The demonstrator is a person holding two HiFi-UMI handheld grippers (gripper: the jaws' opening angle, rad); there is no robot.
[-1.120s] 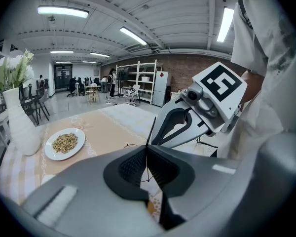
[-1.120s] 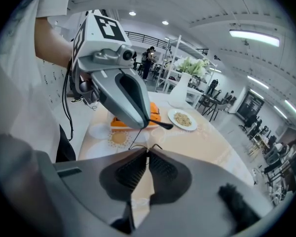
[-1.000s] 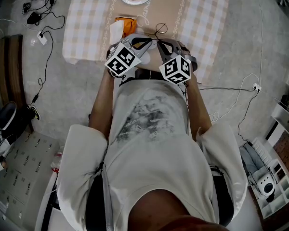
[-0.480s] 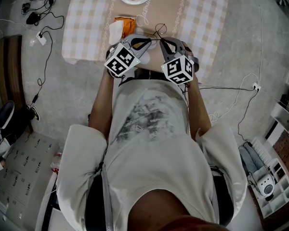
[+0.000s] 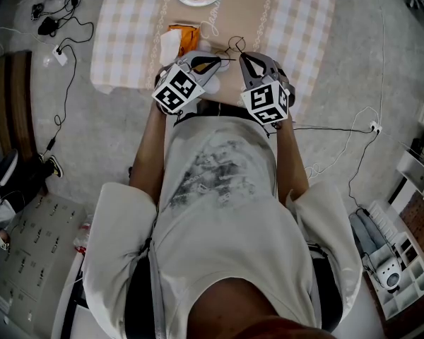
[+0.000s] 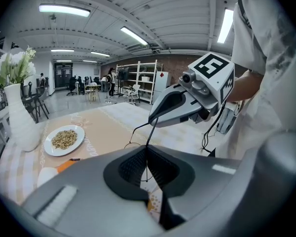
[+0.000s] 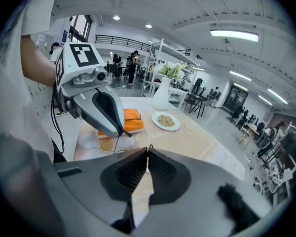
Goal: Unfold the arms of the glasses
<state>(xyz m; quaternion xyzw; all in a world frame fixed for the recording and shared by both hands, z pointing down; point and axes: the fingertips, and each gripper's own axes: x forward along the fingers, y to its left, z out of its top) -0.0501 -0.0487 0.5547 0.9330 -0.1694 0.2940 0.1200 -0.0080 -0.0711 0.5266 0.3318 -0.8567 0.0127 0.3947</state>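
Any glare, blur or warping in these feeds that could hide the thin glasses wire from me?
Left gripper view: fisheye-bent with dark corners, ceiling lights blown out, yet the glasses wire reads crisp in the shut left gripper. Right gripper view: same bending, wire fainter in the shut right gripper. Head view: sharp, but the shirt fills it and the glasses are tiny near the top.
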